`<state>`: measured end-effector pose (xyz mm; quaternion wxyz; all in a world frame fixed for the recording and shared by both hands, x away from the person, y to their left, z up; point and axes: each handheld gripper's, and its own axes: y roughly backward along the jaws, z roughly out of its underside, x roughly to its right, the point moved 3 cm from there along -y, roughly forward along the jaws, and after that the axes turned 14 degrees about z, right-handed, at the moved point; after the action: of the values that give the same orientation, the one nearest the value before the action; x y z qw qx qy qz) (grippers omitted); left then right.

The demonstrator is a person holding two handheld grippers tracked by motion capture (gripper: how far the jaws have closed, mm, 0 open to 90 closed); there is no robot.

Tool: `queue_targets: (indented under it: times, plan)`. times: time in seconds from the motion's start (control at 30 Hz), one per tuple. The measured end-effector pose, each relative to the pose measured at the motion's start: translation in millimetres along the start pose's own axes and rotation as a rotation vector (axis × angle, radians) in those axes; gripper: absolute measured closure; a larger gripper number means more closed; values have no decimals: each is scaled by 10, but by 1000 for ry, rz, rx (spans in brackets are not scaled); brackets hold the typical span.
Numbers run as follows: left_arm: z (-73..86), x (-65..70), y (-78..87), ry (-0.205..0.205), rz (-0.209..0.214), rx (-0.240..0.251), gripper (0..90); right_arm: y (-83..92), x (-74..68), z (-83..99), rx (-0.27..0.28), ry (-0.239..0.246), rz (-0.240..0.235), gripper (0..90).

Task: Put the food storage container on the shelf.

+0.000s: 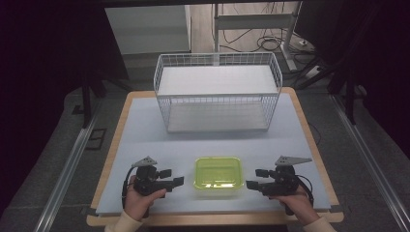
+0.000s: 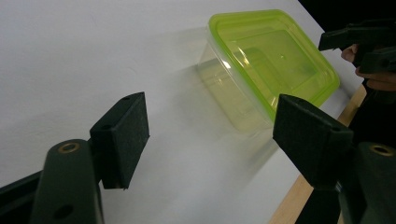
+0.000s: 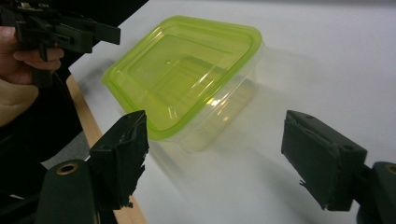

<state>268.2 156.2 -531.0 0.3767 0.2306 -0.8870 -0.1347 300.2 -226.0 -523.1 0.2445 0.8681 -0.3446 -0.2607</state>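
Both tools are just parked on either side of the box right now. Left tool sits near the left of the desk with its jaws spread wide and nothing between them, and the right tool mirrors it on the right, jaws also spread and empty. Neither one touches anything.

The thing they're aimed at is a clear plastic container with a lime green lid, sitting flat on the near middle of the desk, between the two tools. Lid looks seated all the way round as far as the gripper views show.

Farther back, a white wire basket stands on the far half of the desk, well apart from the container, and it looks empty.

So progress-wise, if the container is meant to go into the basket, pretty much everything is left: no grip taken, box not lifted, nothing moved toward the far side. Looks like the approach stage, both tools lined up for a two-sided pick.
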Motion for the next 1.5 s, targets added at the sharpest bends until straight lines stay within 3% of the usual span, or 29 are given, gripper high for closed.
queue_targets:
  times: [0.13,0.47,0.77,1.23,1.5]
  plan:
    - [9,9,-57,17,7,-15,279,-34,-37,4,-12,7,-3,270]
    - [-38,26,-189,54,64,-26,318,-84,0,-25,-54,-118,-11,382]
    - [-82,4,-319,107,120,-29,372,-193,38,-68,-81,-181,-36,468]
    - [-179,-57,-459,149,157,-27,491,-296,81,-152,-92,-215,-47,581]
    - [-192,-57,-506,145,170,-48,665,-399,30,-195,-116,-202,-50,672]
